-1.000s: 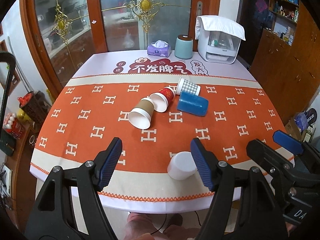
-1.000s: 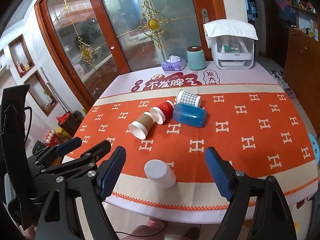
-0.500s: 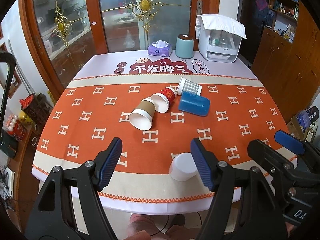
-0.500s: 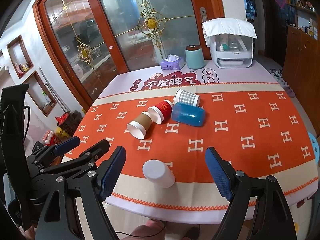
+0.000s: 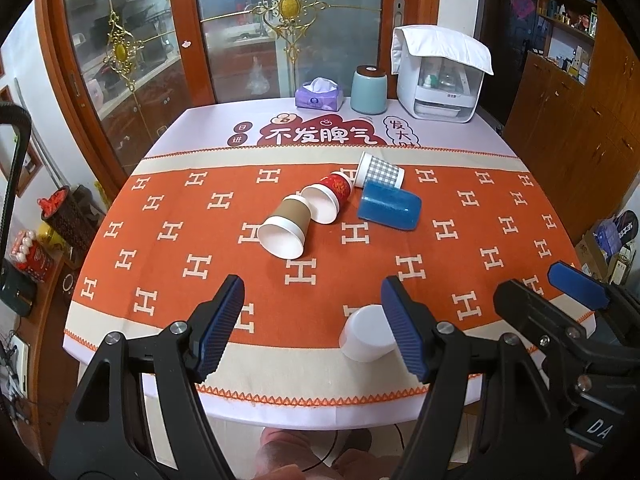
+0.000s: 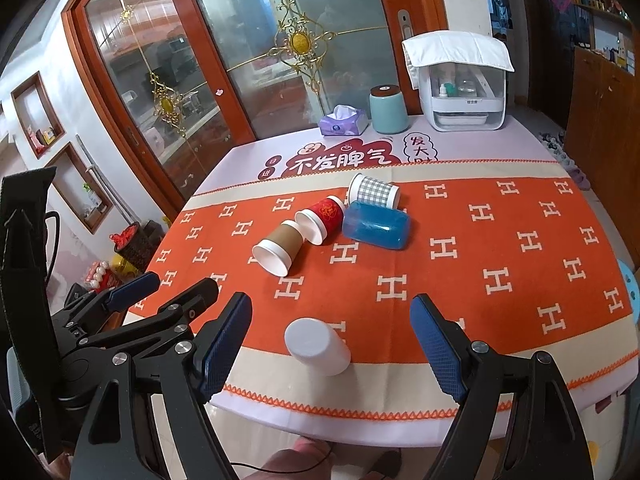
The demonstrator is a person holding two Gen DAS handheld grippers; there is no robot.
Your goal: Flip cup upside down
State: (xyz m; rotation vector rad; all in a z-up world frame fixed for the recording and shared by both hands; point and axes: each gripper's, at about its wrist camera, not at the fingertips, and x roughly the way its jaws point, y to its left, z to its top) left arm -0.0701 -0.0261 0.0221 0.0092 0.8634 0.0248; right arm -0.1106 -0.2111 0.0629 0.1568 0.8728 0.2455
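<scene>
The white cup (image 6: 318, 346) is standing upside down near the table's (image 6: 520, 404) front edge; the right gripper (image 6: 332, 340) is hanging spread wide around it, untouching; the left gripper (image 5: 312, 326) is gaping just beside it, gripping nothing; four cups (image 5: 340, 204) are lying tipped mid-table.

Both tongs (image 5: 312, 328) (image 6: 332, 340) agape, empty

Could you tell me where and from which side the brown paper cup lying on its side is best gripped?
I would grip the brown paper cup across its kraft-sleeved middle, coming down from above. It lies on its side, white-rimmed mouth toward the camera, base against the red cup. The round wall gives two opposite faces; the open right gripper could probably span it.
</scene>
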